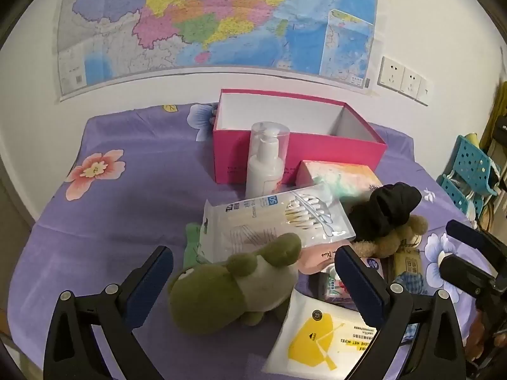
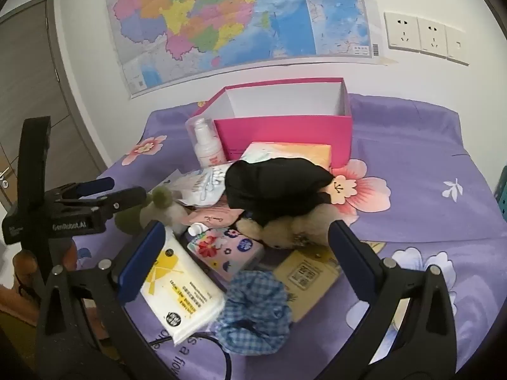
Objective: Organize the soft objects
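A green and grey plush toy [image 1: 231,288] lies between the fingers of my open left gripper [image 1: 253,272], and the pads stand clear of it. A brown plush bear [image 2: 285,228] lies under a black cloth [image 2: 275,186]. A blue checked scrunchie [image 2: 253,310] rests between the fingers of my open right gripper [image 2: 247,243], untouched. An empty pink box [image 1: 298,145] with a white inside stands at the back. The left gripper [image 2: 104,196] also shows at the left of the right wrist view, by the green plush toy [image 2: 158,209].
On the purple flowered bedsheet [image 1: 133,190] lie a white pump bottle [image 1: 266,161], a cotton swab pack [image 1: 279,221], a wet wipes pack [image 2: 180,288], a tissue box [image 1: 342,174], a flowered tissue pack [image 2: 228,250] and a brown packet [image 2: 307,278]. A teal stool [image 1: 469,171] stands right.
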Action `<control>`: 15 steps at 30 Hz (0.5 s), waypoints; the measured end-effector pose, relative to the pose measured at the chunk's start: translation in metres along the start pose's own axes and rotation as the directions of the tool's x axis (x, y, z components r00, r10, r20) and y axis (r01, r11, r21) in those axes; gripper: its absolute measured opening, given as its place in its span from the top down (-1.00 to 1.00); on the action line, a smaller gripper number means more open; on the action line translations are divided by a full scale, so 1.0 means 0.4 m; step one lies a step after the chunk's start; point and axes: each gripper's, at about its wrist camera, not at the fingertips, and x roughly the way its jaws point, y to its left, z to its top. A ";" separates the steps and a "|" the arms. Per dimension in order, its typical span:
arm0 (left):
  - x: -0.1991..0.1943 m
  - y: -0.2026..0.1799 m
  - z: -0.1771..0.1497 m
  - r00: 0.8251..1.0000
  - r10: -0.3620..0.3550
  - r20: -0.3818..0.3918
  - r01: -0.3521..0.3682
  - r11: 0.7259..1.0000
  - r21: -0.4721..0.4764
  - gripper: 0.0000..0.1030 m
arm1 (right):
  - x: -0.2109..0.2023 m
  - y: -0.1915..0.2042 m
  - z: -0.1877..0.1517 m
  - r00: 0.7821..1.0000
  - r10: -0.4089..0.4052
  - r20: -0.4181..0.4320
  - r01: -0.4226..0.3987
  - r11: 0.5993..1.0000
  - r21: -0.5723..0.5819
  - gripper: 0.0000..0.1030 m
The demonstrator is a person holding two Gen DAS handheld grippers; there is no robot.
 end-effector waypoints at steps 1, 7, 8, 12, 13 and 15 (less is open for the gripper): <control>0.000 0.000 0.001 1.000 0.001 -0.001 -0.001 1.000 0.000 -1.00 | 0.000 0.000 0.000 1.000 0.006 0.001 -0.006 1.000 0.000 -1.00; -0.002 0.003 -0.003 1.000 -0.012 0.010 0.012 1.000 -0.004 -1.00 | 0.015 0.036 0.005 1.000 0.014 -0.002 -0.014 0.999 -0.033 -1.00; -0.003 0.000 -0.005 1.000 -0.013 0.010 0.013 1.000 -0.005 -1.00 | 0.008 0.029 0.005 0.999 0.036 0.005 -0.035 0.999 -0.015 -1.00; 0.001 0.003 -0.007 1.000 -0.019 -0.002 0.019 1.000 -0.007 -1.00 | -0.011 0.012 0.000 0.998 0.061 -0.008 -0.061 0.998 0.017 -1.00; 0.000 0.004 -0.009 1.000 -0.020 -0.002 0.020 1.000 -0.006 -1.00 | -0.013 0.010 -0.002 0.998 0.067 -0.011 -0.066 0.998 0.022 -1.00; -0.001 0.003 -0.009 1.000 -0.019 -0.005 0.019 1.000 -0.006 -1.00 | -0.012 0.012 -0.006 0.997 0.078 -0.021 -0.077 0.996 0.034 -1.00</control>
